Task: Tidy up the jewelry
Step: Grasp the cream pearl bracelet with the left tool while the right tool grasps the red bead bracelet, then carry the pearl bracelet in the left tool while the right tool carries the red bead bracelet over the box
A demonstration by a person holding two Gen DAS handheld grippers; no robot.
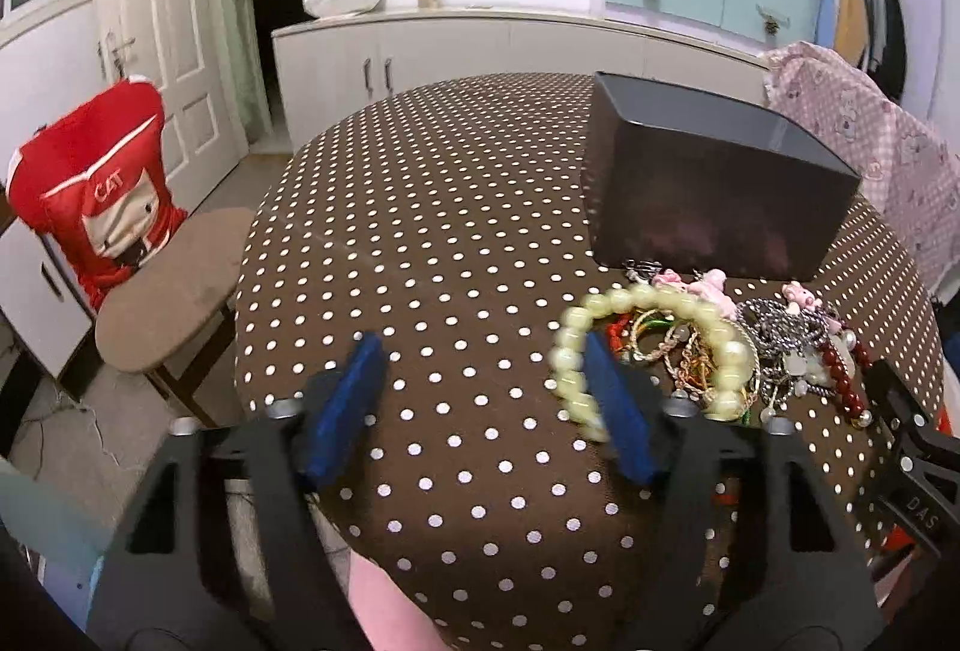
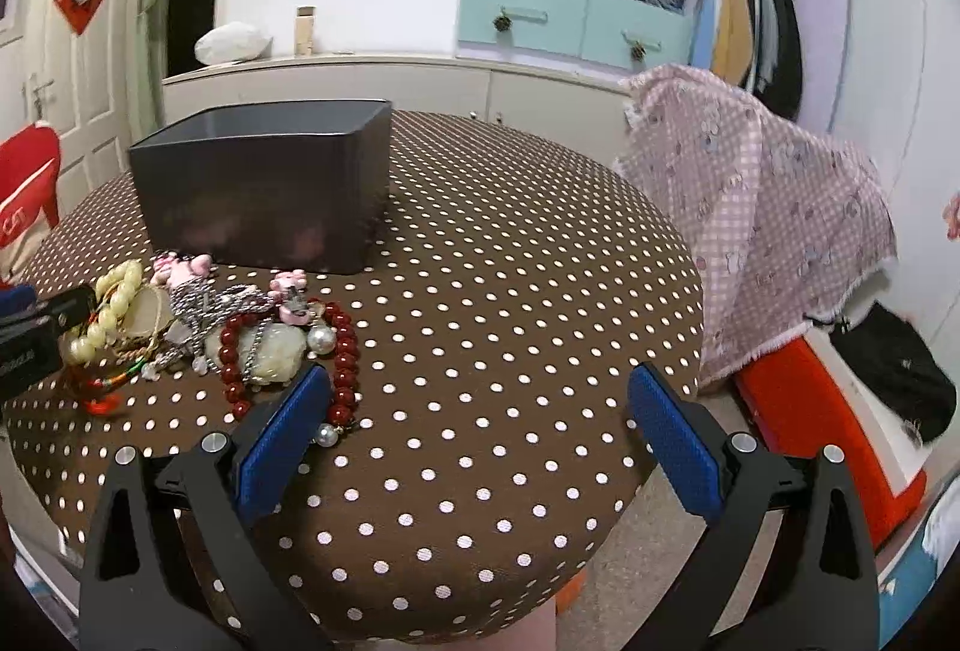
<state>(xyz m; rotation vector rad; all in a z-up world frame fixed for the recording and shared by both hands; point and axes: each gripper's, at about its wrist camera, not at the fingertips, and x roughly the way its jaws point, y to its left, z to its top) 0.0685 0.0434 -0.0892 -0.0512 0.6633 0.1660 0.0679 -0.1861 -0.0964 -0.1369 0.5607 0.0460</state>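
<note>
Left tongs (image 1: 480, 405) stand about half open over the dotted table (image 1: 456, 243), nothing between the pads; the pale green bracelet (image 1: 654, 351) is looped around the right-hand finger (image 1: 618, 411), which pokes through the ring, so it hangs hooked rather than pinched. It looks blurred, probably swinging. Right tongs (image 2: 474, 435) are wide open and empty, at the near edge of the pile (image 2: 240, 333), one pad just beside the red beads (image 2: 345, 351). The pile lies in front of the dark box (image 2: 264, 189), which is open-topped and near. Step in hand, by judgement: carry the bracelet to the box. To do it well: keep the finger tip tilted up so the loop cannot slide off, move slowly to damp the swing, clear the box rim, then tip the finger down over the inside. Risk: loop may drag tangled cords from the pile.
</note>
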